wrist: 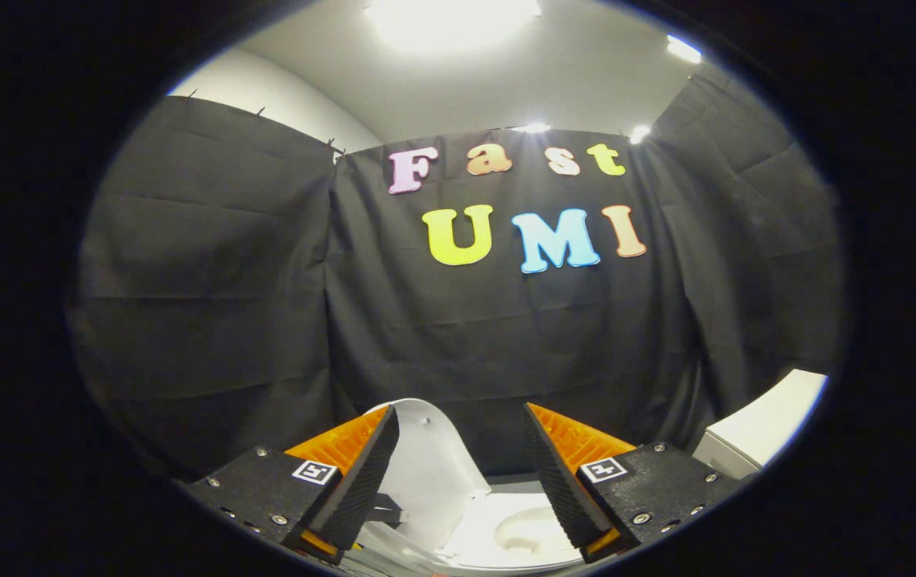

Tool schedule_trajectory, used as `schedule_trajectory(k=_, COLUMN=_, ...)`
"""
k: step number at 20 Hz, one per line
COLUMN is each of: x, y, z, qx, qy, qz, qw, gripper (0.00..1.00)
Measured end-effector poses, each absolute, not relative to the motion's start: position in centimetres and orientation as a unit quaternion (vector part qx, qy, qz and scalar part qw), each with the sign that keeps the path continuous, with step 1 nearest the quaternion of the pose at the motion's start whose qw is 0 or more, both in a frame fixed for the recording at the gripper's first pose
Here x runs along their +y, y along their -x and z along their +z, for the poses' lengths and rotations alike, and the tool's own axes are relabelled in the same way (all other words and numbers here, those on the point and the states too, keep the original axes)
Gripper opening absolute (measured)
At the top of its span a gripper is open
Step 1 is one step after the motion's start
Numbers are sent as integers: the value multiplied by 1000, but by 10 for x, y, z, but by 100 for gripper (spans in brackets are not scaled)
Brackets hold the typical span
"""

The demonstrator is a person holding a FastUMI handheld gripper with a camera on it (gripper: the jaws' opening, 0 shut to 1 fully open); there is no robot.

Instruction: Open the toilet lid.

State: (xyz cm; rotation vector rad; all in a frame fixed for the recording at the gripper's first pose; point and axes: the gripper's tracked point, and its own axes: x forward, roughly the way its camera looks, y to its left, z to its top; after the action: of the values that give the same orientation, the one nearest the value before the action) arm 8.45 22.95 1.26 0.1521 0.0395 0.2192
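Hovering above the toilet, the hand-held gripper (pixel 460 469) is pointing forward at the black cloth wall (pixel 458 336) of the booth, and its two fingers are standing wide apart with nothing pressed between them. In the gap between the fingers the toilet lid (pixel 429 473) is standing raised, a white curved shell tilting up and back, its rounded top edge sitting just beside the inner face of the left finger (pixel 361 481); whether it is touching that finger cannot be told. Lower in the same gap, closer to the right finger (pixel 558 481), the toilet bowl (pixel 518 533) is lying open, its pale rim and hollow showing just under and ahead of the fingertips. The lid is rising from the left part of the bowl, with its inner side facing toward the right finger. Beyond the right finger and off to its outer side, a white boxy fixture (pixel 762 429) is sitting against the cloth; its kind cannot be told. Further ahead, well past the fingers, the cloth wall is hanging in folds across the whole booth, and above it a pale ceiling (pixel 522 88) is carrying a bright ceiling lamp (pixel 449 20) and several smaller spots of light.
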Motion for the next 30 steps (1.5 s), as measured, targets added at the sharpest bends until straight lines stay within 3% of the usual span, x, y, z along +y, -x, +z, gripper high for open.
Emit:
schedule_trajectory(k=13, x=85, y=-87, z=14, qx=17, qy=-74, qz=52, qw=996, gripper=95)
schedule_trajectory(k=30, x=52, y=-57, z=1, qx=16, qy=-75, qz=45, qw=996, gripper=95)
